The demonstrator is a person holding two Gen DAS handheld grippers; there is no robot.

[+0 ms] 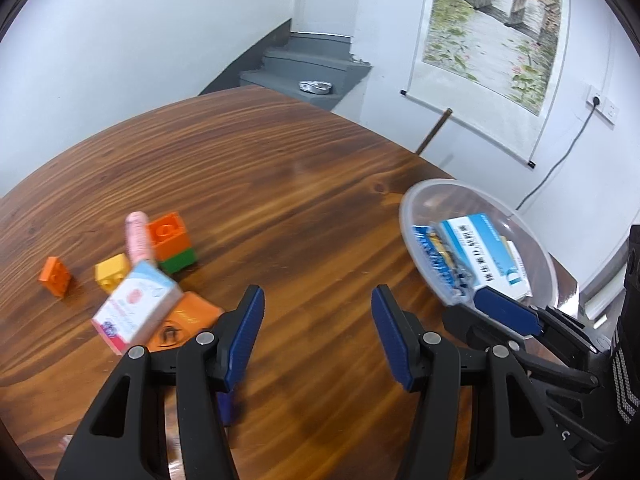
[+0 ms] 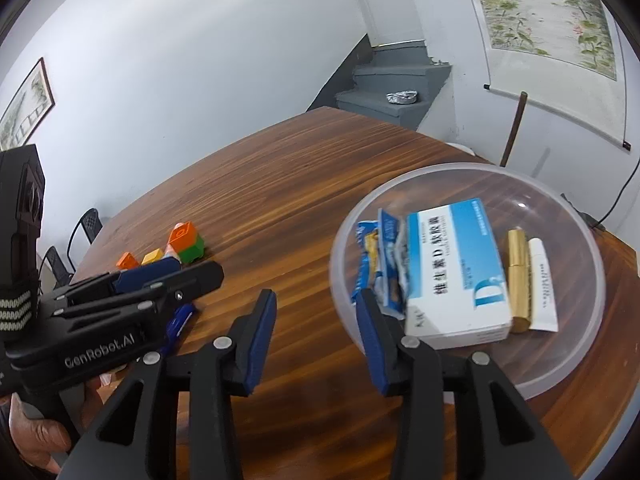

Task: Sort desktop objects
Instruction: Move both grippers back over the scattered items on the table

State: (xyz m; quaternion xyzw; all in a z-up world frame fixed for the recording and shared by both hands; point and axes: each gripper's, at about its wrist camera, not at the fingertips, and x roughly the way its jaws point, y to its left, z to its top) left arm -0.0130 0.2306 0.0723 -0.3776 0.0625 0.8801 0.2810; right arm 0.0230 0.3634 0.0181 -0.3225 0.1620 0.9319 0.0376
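My left gripper (image 1: 318, 312) hung with its jaws apart over bare wooden table (image 1: 280, 184), nothing between them. To its left lay the pink-and-white box (image 1: 136, 308) among orange, yellow and green blocks (image 1: 168, 240). My right gripper (image 2: 316, 322) also stood apart and empty at the near rim of the clear bowl (image 2: 560, 368), where the blue-and-white box (image 2: 456, 272) lay beside a snack packet (image 2: 376, 256), a gold tube (image 2: 520, 280) and a white tube (image 2: 542, 284).

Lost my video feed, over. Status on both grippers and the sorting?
Left gripper open, empty. Right gripper open, empty, at the clear bowl. White-blue box inside bowl. Toy blocks and pink box still on table. Path clear.
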